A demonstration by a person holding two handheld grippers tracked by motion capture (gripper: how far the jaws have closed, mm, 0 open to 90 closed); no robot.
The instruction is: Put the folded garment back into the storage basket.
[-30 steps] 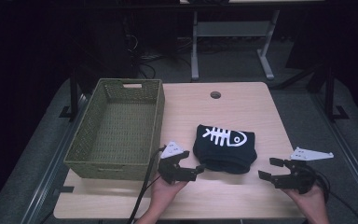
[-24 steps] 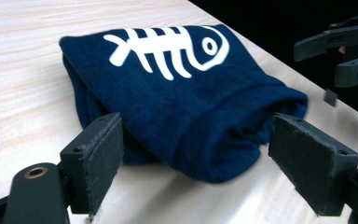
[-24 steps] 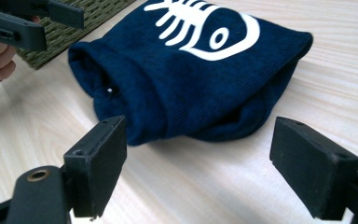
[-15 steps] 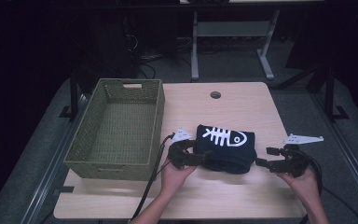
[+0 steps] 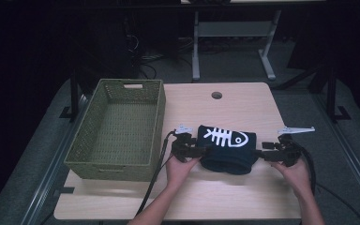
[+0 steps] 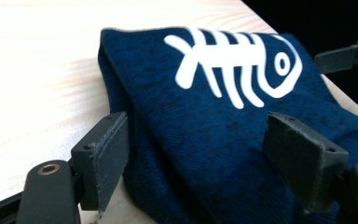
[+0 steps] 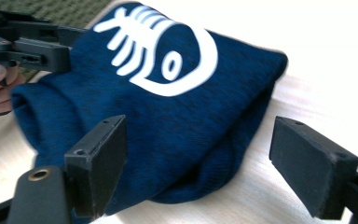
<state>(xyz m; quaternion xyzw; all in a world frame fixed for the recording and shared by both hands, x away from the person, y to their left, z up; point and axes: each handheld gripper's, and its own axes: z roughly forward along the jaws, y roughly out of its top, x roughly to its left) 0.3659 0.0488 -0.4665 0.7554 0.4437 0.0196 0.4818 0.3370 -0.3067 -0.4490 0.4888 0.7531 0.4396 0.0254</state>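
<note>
We see the folded blue cloth [image 5: 228,148] near the table's [image 5: 243,98] near edge, right of the basket [image 5: 117,129]. Our left gripper [image 5: 205,151], jaws just closing but unclenched, straddles its left end; our right gripper [image 5: 258,155] gapes at its right end.

Dark navy folded garment [image 5: 228,149] bearing a white fish-skeleton print [image 5: 223,137], lying on a pale light-wood table [image 5: 243,103] beside an olive-green woven basket [image 5: 117,129], flanked by black left gripper [image 5: 201,151] and black right gripper [image 5: 265,156].
</note>
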